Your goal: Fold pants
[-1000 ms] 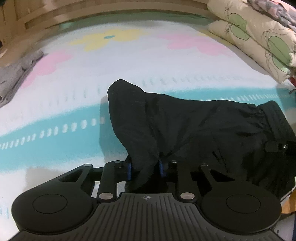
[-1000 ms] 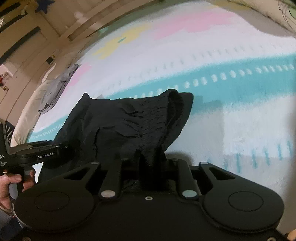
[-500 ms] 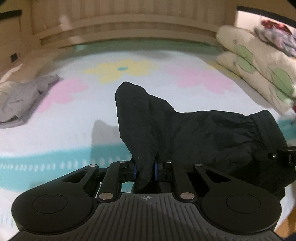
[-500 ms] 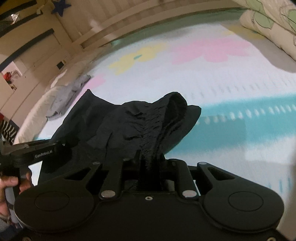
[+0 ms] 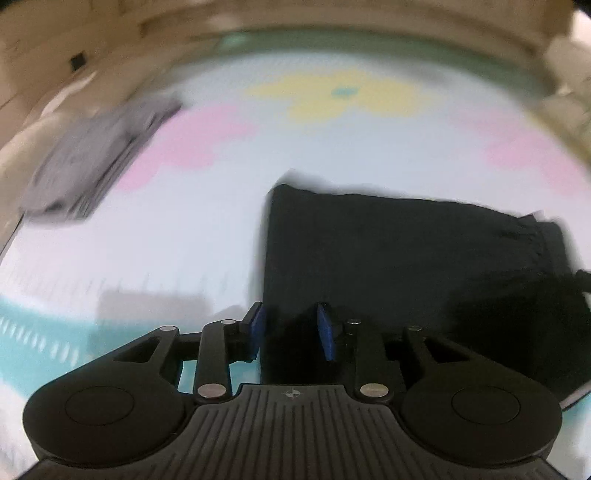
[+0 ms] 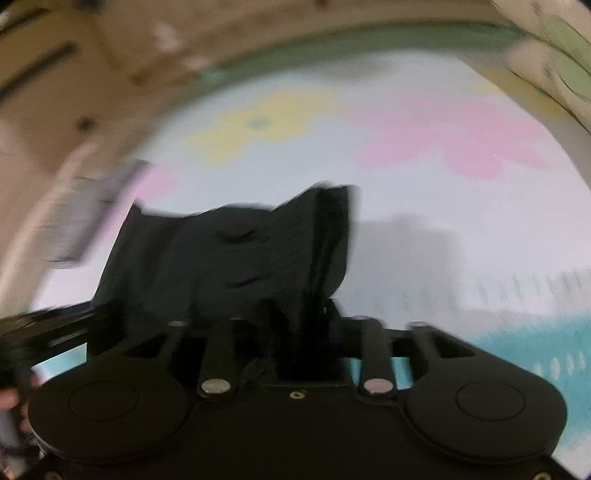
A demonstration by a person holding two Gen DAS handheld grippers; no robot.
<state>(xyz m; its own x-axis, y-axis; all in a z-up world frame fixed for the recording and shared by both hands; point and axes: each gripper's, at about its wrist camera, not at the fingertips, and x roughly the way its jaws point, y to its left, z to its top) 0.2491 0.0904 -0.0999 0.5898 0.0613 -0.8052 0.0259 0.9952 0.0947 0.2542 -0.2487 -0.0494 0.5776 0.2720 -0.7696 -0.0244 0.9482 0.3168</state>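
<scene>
The black pants (image 5: 388, 258) lie folded and flat on the flowered bedsheet (image 5: 184, 240) in the blurred left wrist view. Their left edge runs between the blue pads (image 5: 256, 328) of my left gripper (image 5: 291, 332), whose jaws are opening and stand clear of the cloth. In the right wrist view the gathered waistband (image 6: 317, 236) of the pants (image 6: 221, 258) rises as a bunch into my right gripper (image 6: 299, 325). Its jaws are opening too, and the cloth still sits between them and hides the pads.
A grey garment (image 5: 85, 162) lies at the bed's far left edge. Floral pillows (image 6: 554, 48) are stacked at the far right. A wooden bed frame (image 5: 332, 22) curves along the back. The other gripper (image 6: 44, 328) and a hand (image 6: 11, 398) show at the left.
Both grippers swept across the bed. The raised fold of the pants came down flat. The jaws of both grippers spread wider, and the left pads let go of the cloth.
</scene>
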